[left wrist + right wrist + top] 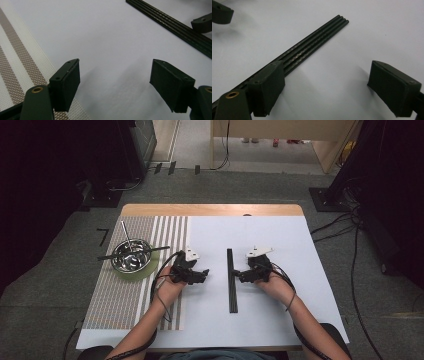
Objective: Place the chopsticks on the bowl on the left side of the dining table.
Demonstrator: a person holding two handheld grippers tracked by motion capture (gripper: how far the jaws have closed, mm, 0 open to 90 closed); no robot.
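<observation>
We are holding both grippers low over the white table (280, 320), one on either side of the black rods (232, 280).

We are keeping the left gripper (115, 82) just left of the rods, its jaws spread wide with nothing between them, hovering over bare white surface near the edge of the striped mat (17, 62). We are keeping the right gripper (332, 92) just right of the rods, its jaws also wide apart and empty, with one jaw overlapping the rods in its own view. The rods are lying side by side as a straight bundle in the middle of the table. Far to the left of the rods, a steel bowl (132, 256) is sitting on a green plate (142, 273) on the mat, with utensils resting in it.
</observation>
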